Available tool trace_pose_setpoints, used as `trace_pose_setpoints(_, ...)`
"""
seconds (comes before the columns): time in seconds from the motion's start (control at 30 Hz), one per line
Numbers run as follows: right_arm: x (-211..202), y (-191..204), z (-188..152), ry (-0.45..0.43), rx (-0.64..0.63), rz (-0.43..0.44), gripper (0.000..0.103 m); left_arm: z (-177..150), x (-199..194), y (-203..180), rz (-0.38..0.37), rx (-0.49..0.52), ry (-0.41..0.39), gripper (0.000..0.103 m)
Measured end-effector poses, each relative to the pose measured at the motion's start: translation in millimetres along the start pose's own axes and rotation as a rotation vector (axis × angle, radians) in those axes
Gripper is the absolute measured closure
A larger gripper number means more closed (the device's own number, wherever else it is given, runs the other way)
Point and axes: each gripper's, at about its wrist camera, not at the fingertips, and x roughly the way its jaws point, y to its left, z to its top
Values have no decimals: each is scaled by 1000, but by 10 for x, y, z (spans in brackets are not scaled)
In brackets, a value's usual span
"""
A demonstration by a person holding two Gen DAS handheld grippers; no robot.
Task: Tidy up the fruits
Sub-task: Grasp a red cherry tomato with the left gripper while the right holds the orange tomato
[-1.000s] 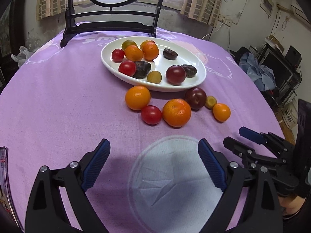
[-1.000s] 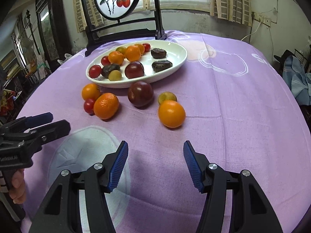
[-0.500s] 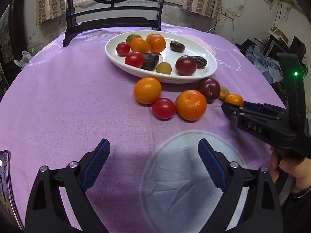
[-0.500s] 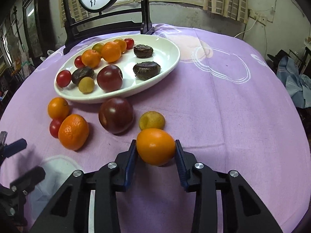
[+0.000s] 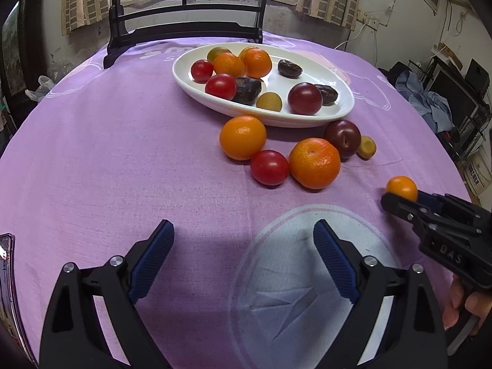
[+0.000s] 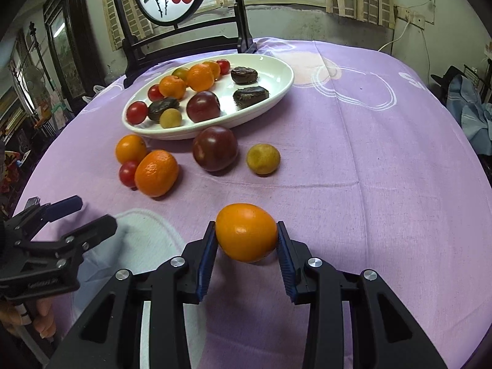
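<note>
Clamped in right gripper [image 6: 247,238]: small orange [image 6: 246,232], long axis crosswise between pads; white oval plate [image 6: 276,84] ahead and left; left gripper [image 5: 243,261] spread, empty.

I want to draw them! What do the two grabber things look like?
Both grippers, left gripper and right gripper, have black plastic frames with triangular cut-outs, silver screws, and jaws lined with ribbed blue pads. The right one has raised "DAS" lettering on its side.

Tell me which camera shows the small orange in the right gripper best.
The right wrist view: the small orange sits large and centred, clamped between the right gripper's blue pads. The left wrist view shows it only small, near the edge, partly hidden by the fingers.
</note>
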Motion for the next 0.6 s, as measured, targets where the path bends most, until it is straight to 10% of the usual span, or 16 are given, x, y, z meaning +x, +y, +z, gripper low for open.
trace_pose_setpoints(0.17, -119, 50, -43, -19, -11, 29, 65, 16, 46, 22, 6, -5, 0, 38)
trace_pose_setpoints(0.6, -258, 32, -46, -41, -28, 92, 65, 207, 256, -285, 52, 75, 21, 43)
